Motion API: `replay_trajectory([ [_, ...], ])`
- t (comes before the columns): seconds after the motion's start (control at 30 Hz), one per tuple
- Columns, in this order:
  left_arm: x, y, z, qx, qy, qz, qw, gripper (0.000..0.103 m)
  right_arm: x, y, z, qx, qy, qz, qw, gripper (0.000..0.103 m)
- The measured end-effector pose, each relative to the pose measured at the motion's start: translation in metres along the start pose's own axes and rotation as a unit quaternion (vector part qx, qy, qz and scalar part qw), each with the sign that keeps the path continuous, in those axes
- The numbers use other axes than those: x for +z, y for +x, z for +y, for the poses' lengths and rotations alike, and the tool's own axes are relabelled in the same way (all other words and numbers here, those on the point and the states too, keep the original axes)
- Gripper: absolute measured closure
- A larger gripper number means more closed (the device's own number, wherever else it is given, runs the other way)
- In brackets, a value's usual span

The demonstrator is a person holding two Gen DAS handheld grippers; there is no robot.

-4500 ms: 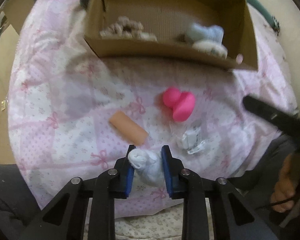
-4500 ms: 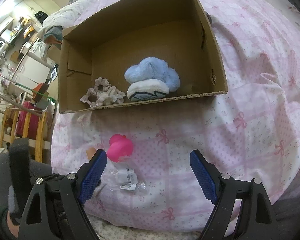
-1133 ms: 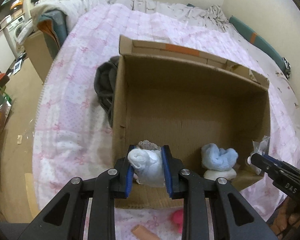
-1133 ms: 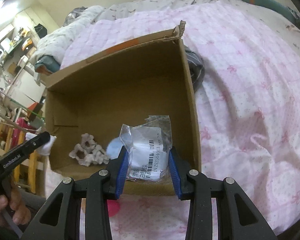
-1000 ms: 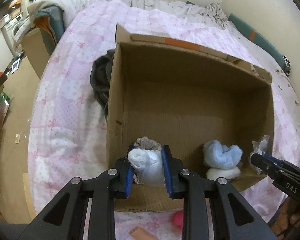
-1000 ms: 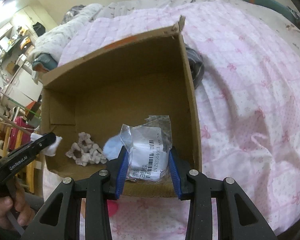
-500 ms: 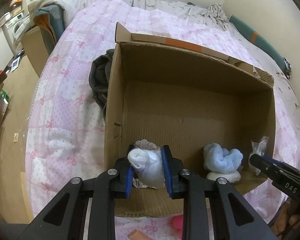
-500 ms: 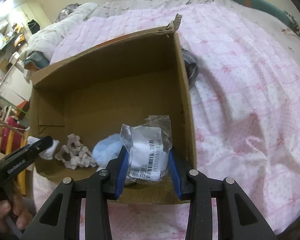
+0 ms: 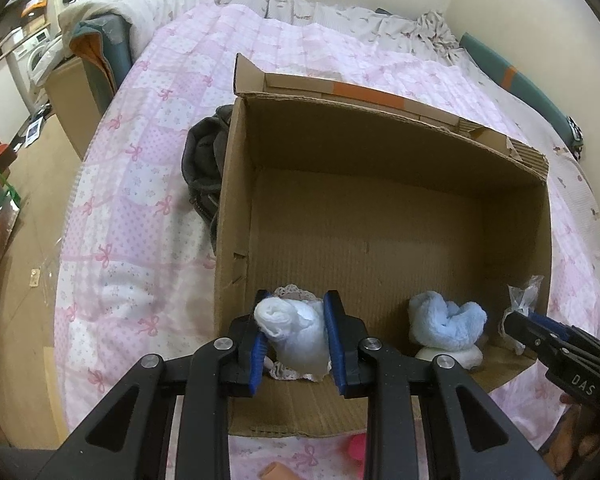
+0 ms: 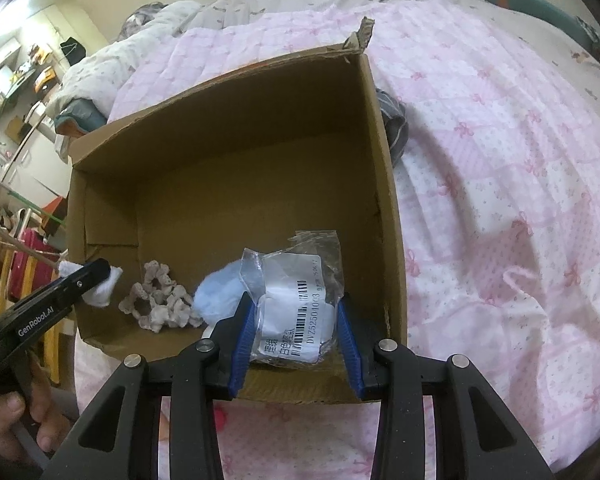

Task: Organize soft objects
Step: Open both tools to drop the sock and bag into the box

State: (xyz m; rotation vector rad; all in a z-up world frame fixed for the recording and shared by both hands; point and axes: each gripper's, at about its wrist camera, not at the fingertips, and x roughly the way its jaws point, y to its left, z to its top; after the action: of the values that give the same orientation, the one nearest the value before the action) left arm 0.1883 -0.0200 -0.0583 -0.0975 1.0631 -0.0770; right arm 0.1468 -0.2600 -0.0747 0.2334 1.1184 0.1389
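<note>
An open cardboard box (image 9: 380, 240) lies on the pink bedspread. My left gripper (image 9: 296, 304) is shut on a rolled white cloth (image 9: 296, 332) over the box's near left corner. A lacy scrunchie (image 9: 292, 291) shows just behind the cloth. A light blue plush (image 9: 444, 324) sits by the near wall. My right gripper (image 10: 296, 300) is shut on a clear plastic bag (image 10: 300, 280) with a white barcode label, over the box's near right corner. In the right wrist view the scrunchie (image 10: 160, 300), the blue plush (image 10: 220, 292) and the left gripper (image 10: 96, 272) with its cloth (image 10: 104, 292) are all seen.
A dark grey garment (image 9: 204, 168) lies against the box's left outer wall. A pink toy (image 9: 356, 446) and a peach-coloured item (image 9: 276, 472) rest on the bedspread (image 9: 140, 200) in front of the box. A hand (image 10: 20, 420) holds the left gripper. The floor drops off to the left.
Since the oldest frames the right gripper has closed on the plastic bag and both grippers have moved from the bedspread to over the box. Over the last second they barely shift.
</note>
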Motion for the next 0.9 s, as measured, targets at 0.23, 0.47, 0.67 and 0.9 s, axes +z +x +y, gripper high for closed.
replay_trajectory([
  [0.23, 0.002, -0.004, -0.001, -0.004, 0.001, -0.007, 1.0000, 0.055, 0.000, -0.006, 0.003, -0.001, -0.008, -0.017, 1.000, 0.032],
  [0.47, 0.003, -0.011, -0.009, -0.008, 0.013, -0.018, 0.9997, 0.035, 0.001, -0.011, 0.005, 0.021, -0.008, -0.029, 0.999, 0.003],
  [0.67, 0.003, -0.018, -0.011, -0.007, 0.019, -0.026, 0.9994, 0.035, 0.002, -0.010, 0.007, 0.023, -0.010, -0.028, 0.999, 0.003],
  [0.9, -0.001, -0.033, -0.006, -0.004, 0.018, -0.034, 0.9992, 0.035, -0.002, -0.013, 0.012, 0.031, -0.015, -0.027, 0.999, 0.003],
])
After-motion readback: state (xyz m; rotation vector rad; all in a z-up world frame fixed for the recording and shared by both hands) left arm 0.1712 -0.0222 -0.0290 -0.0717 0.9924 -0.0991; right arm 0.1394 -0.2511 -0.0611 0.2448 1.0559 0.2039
